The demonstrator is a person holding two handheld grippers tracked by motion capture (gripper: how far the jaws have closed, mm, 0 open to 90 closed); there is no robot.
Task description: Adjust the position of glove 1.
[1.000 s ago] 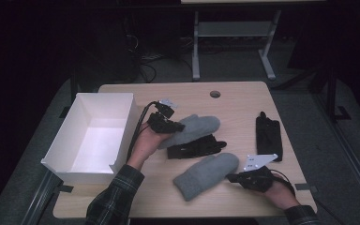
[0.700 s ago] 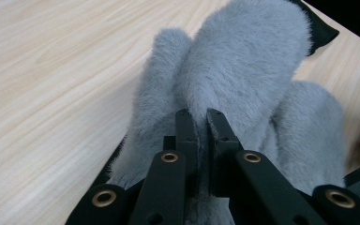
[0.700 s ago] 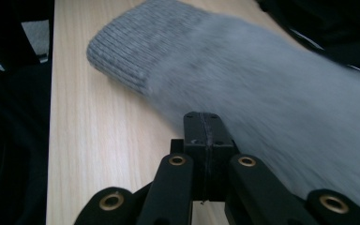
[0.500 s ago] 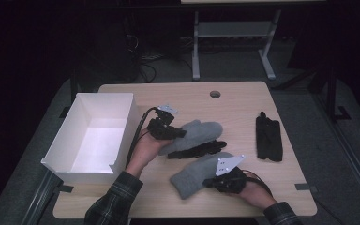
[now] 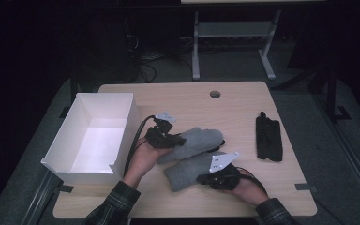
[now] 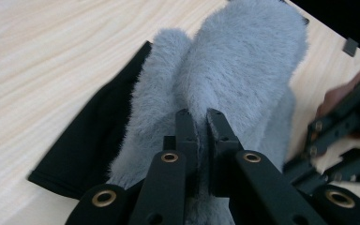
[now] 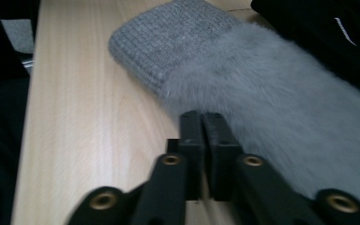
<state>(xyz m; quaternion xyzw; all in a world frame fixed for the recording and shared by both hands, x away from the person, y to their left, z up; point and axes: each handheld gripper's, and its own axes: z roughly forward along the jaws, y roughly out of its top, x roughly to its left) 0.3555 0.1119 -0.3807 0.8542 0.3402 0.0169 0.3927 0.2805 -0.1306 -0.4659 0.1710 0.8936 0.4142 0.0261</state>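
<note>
Right tongs (image 5: 204, 178) are sitting nearest, at about 6 o'clock on the surface (image 5: 192, 101), pinching the edge of the lower grey mitten (image 5: 190, 168); they've just been easing open a touch but fur is staying between the tips. Left tongs (image 5: 180, 139), around 9 o'clock of the pile, are clamping tight on the upper grey mitten (image 5: 199, 140), lying over a black glove (image 6: 93, 140). Farther out at 3 o'clock, another black glove (image 5: 268, 138) is lying. No readable writing anywhere.
</note>
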